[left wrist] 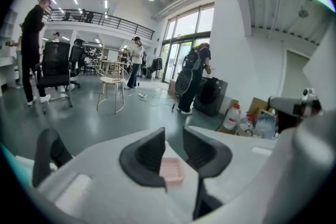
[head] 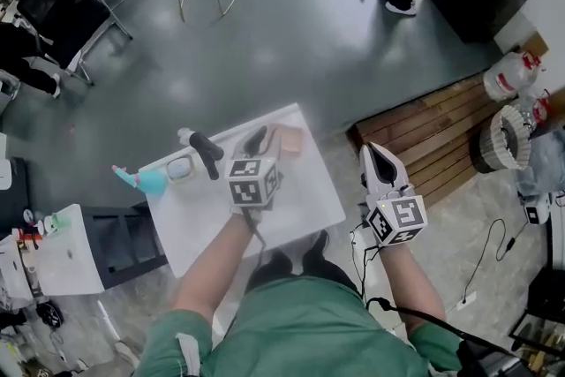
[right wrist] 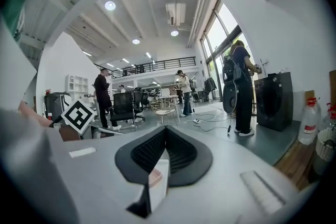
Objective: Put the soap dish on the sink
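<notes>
The pink ribbed soap dish [left wrist: 173,170] lay flat on the white desk [head: 300,207], near its far right corner. In the left gripper view it showed in the gap between the left gripper's [left wrist: 173,140] 2 dark fingers [left wrist: 144,157]. They stood moderately apart above it and clamped nothing. In the head view that gripper hovered over the middle of the desk, with the dish just to the right of its tips. A black upright fixture [head: 208,155] rose just left of it, and a teal item [head: 146,181] sat off the desk's left edge. The right gripper [head: 381,160] hung beside the desk's right edge, off the top and well apart from the dish. Its fingers [right wrist: 184,152] were pressed together at the tips, with nothing held. A wooden pallet [head: 433,132] lay on the grey floor farther right.
</notes>
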{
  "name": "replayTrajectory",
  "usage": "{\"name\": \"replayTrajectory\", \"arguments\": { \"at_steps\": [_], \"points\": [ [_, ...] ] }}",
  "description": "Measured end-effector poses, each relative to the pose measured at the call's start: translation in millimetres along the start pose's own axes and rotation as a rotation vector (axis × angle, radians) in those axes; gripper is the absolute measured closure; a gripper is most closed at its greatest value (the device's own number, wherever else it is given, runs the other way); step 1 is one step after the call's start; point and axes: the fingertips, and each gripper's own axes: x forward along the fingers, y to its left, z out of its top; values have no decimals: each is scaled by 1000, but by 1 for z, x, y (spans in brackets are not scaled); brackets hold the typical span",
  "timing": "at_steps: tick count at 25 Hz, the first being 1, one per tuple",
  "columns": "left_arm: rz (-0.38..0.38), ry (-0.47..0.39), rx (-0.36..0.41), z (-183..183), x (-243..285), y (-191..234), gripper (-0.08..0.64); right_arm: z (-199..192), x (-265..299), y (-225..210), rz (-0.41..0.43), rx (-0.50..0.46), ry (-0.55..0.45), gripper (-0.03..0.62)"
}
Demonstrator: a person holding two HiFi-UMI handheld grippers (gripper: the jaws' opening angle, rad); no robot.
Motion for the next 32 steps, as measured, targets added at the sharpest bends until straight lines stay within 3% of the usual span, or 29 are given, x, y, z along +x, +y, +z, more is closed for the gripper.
{"name": "replayTrajectory", "arguments": {
  "at_steps": [12, 21, 32],
  "points": [
    [-8, -226, 107, 84, -98, -31, 463, 47, -7, 34, 24, -37, -56, 591],
    [-32, -390, 139, 134, -166, -42, 555, 97, -23, 61, 45, -9, -174, 591],
    [-30, -509, 177, 160, -213, -50, 563, 125, -39, 79, 53, -65, -241, 591]
  ]
}}
